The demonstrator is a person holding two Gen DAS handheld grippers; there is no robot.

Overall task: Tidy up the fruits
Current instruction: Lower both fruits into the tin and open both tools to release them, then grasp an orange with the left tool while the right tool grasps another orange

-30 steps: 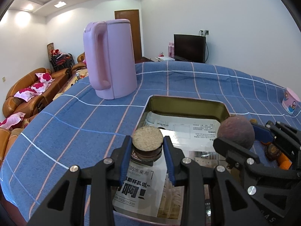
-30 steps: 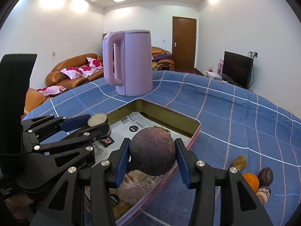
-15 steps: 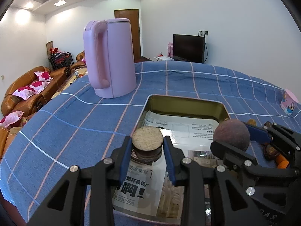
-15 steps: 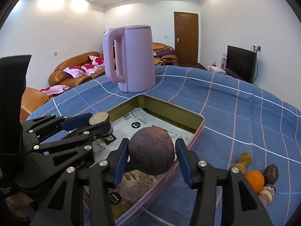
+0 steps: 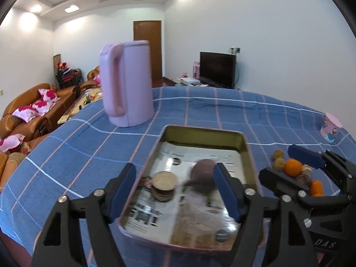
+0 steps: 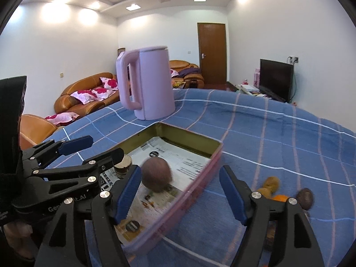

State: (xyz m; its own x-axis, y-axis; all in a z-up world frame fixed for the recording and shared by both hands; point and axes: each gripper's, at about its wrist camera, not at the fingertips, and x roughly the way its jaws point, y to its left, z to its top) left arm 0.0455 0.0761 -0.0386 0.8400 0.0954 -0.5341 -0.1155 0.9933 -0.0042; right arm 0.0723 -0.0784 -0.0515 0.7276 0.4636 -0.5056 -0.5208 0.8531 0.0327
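Both grippers, left gripper (image 5: 175,191) and right gripper (image 6: 180,191), just spread their fingers, dropping the round brown fruit (image 6: 156,174) and cut fruit half (image 5: 164,185) into the gold rectangular tin tray (image 5: 201,131).

Two fruits (image 5: 164,182) lie in the tray (image 5: 243,142); kettle (image 5: 129,84) behind, more fruits (image 5: 293,166) right
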